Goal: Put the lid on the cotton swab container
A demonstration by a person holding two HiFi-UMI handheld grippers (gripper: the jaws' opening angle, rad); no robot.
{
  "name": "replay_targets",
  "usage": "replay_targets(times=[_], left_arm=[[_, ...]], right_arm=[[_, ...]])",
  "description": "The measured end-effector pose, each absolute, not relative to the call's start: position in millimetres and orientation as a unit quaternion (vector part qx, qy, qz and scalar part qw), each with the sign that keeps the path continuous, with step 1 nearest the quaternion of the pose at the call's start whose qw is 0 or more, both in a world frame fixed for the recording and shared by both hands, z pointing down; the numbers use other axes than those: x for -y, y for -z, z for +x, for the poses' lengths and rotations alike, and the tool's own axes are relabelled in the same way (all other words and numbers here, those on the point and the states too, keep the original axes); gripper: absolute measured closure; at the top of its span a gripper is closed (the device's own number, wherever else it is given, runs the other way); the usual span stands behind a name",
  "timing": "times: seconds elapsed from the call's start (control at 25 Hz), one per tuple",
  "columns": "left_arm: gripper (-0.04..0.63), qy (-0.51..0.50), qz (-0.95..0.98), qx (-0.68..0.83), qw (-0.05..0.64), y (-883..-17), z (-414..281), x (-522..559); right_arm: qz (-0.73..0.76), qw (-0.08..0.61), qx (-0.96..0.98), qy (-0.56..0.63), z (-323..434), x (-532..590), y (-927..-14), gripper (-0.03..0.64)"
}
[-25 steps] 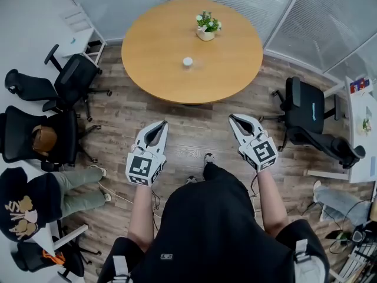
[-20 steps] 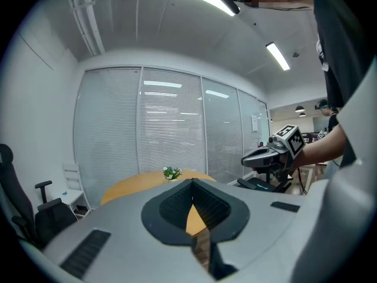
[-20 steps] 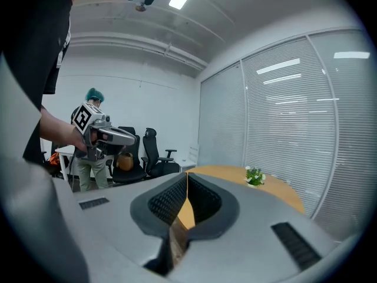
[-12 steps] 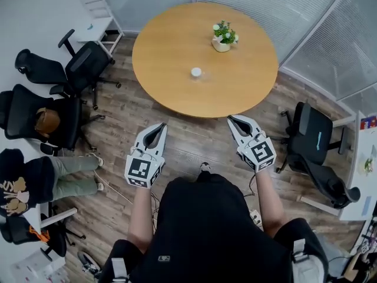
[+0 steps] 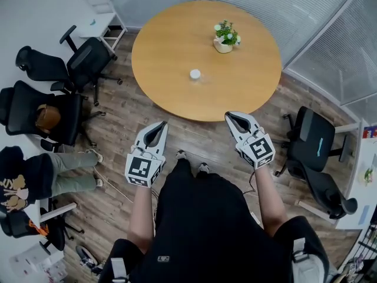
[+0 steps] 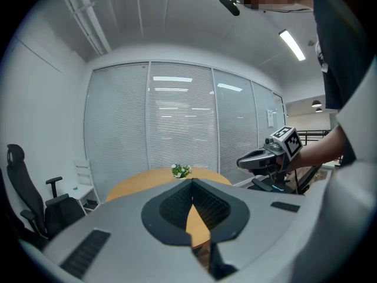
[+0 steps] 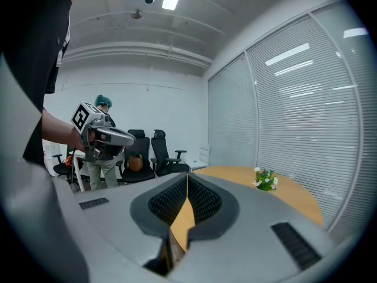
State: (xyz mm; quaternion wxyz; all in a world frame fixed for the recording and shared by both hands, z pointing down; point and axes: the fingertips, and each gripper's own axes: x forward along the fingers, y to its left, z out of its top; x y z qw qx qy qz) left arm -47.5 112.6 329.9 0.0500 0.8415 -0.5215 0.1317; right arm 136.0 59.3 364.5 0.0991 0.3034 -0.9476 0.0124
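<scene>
Compared with earlier, bench (image 5: 171,52) and white container (image 5: 195,74) sit lower in frame. Left claw (image 5: 162,124) and right claw (image 5: 228,115) are fully closed, empty.

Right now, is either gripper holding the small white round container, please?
No, the small white round container stands alone on the round wooden table, apart from the left gripper and right gripper.

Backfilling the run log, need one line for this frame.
stage: pre-grasp | left claw: shut, empty | right claw: shut, empty | small white container: on round table, untouched
</scene>
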Motion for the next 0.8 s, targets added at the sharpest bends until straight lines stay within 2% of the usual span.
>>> replay_targets(times=[0.8], left_arm=[[0.591, -0.121, 0.866, 0.479, 0.071, -358.2, -58.3, -15.2]], right_arm=[[0.315, 0.130, 0.940, -0.020, 105.1, 12.5, -382.7, 0.612]])
